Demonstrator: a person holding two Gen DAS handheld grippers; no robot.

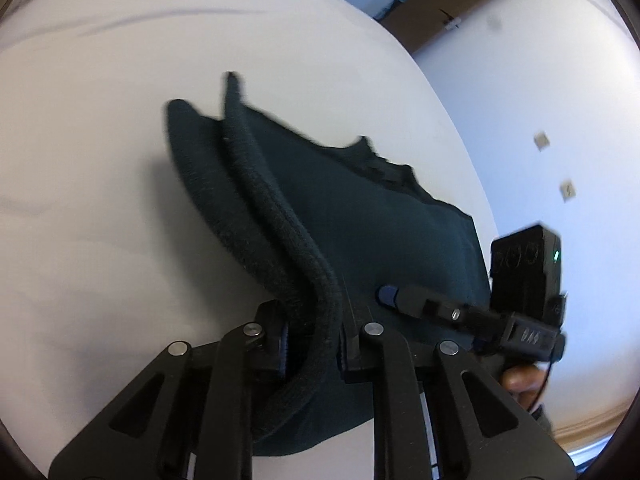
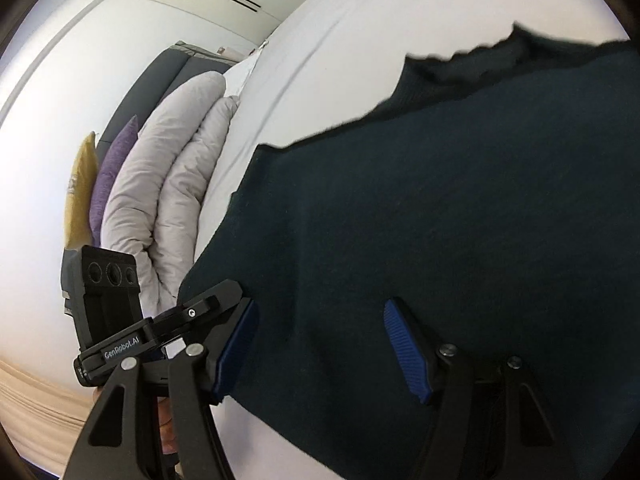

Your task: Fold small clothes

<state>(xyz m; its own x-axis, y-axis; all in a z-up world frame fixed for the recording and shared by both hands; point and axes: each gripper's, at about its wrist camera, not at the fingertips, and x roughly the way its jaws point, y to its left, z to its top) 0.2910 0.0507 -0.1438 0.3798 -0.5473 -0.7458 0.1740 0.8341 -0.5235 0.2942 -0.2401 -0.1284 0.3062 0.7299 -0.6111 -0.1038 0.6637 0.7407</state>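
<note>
Garment (image 2: pixel 440 220): far hem motion-blurred; right portion cut off by the frame edge in the right wrist view. In the left wrist view, its near part is hidden behind the left gripper (image 1: pixel 312 344), whose pads it covers.

White bed (image 2: pixel 340 40), folded duvet (image 2: pixel 160 184), purple and yellow cushions (image 2: pixel 110 168), white walls (image 1: pixel 560 80).

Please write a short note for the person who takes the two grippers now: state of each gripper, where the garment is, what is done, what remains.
Left gripper: shut on the thick ribbed edge of the dark garment, lifting it off the white bed.
Right gripper: open, over the flat part of the garment, gripping nothing.
Done: one edge picked up.
Left: carry that edge across to make the fold, then finish folding; no completed fold shows yet.
</note>
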